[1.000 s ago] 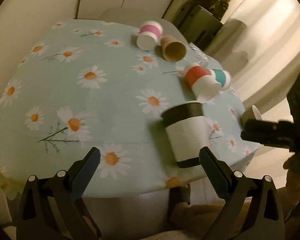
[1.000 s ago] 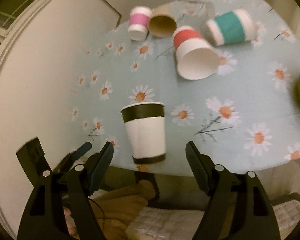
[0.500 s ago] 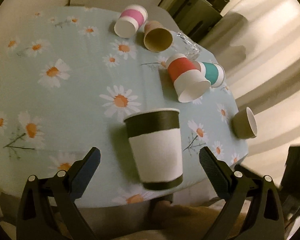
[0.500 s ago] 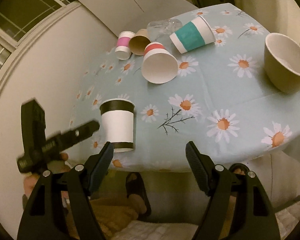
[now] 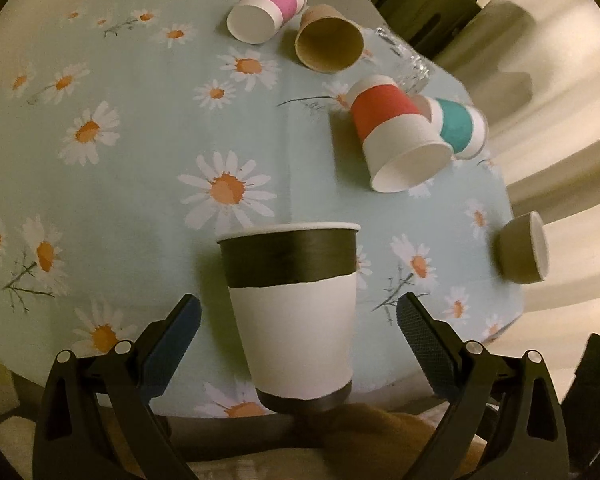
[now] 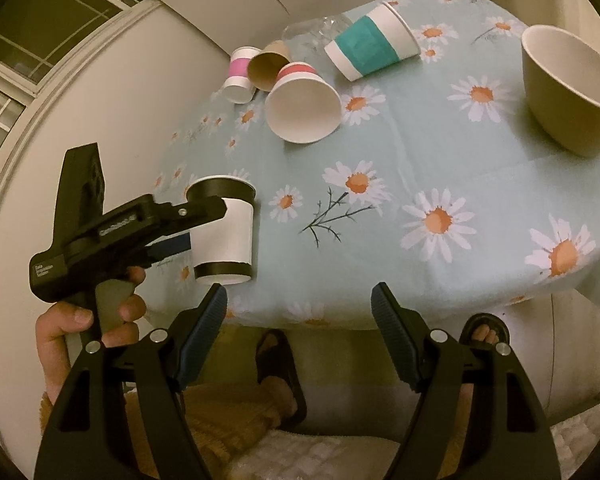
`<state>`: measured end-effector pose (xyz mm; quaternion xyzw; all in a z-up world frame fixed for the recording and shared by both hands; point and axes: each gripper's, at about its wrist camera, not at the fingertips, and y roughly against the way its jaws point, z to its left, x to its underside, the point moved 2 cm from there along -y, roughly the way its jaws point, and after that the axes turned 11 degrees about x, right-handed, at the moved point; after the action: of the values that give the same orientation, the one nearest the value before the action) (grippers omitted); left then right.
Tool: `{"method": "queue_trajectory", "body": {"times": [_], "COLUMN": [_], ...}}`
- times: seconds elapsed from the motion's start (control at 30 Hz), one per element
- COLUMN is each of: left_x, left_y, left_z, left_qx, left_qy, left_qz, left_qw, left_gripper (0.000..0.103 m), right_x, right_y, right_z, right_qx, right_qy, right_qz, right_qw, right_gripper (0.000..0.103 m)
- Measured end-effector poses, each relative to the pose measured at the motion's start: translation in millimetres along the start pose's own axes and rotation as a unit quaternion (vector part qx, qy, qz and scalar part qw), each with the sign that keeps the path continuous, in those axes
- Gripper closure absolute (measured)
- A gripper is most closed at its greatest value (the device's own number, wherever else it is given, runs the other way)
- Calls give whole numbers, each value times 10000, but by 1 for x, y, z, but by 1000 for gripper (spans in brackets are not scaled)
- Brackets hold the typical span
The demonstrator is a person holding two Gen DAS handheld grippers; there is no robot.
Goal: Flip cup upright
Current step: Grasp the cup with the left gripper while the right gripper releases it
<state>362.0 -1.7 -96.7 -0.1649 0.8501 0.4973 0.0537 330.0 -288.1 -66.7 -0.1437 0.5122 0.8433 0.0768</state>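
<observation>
Light, thin paper cup (image 5: pixel 296 316), easily crushed; best held gently at the white middle. Both grippers, left (image 5: pixel 298 334) and right (image 6: pixel 300 330), open, holding nothing.

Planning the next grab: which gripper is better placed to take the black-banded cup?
Left. The left gripper is open, fingers flanking the black-banded cup; the right gripper hangs open beyond the table edge, away from it.

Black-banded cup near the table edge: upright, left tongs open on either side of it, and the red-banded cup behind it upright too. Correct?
Not quite. The red-banded cup lies on its side, its open mouth facing the camera; the left wrist view shows it. The rest holds: the black-banded cup stands upright near the table edge, with the left tongs open on either side of it.
</observation>
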Motion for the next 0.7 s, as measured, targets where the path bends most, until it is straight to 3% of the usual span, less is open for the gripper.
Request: {"method": "queue_trajectory", "body": {"times": [0.1, 0.17, 0.3, 0.47, 0.7], "left_x": [-1, -2, -5, -6, -6], "left_y": [-3, -3, -4, -10, -13], "left_z": [-3, -6, -6, -6, -9], "left_qx": [-148, -280, -311, -491, -563], "left_qy": [-41, -101, -68, -122, -185], "left_qz": [48, 83, 135, 233, 190], "left_qw": [9999, 9995, 9994, 9984, 9981], "left_gripper": [9, 16, 20, 38, 39], "right_x": [2, 4, 5, 5, 5], "right_y": [-2, -2, -3, -1, -4], "right_z": [2, 4, 6, 6, 4], "right_qx": [-71, -41, -93, -148, -111], "right_qy": [54, 104, 122, 134, 127], "right_qz": [103, 115, 153, 131, 204], "right_qw": [9999, 9999, 9998, 9997, 9996], "right_gripper": [29, 29, 29, 29, 29]}}
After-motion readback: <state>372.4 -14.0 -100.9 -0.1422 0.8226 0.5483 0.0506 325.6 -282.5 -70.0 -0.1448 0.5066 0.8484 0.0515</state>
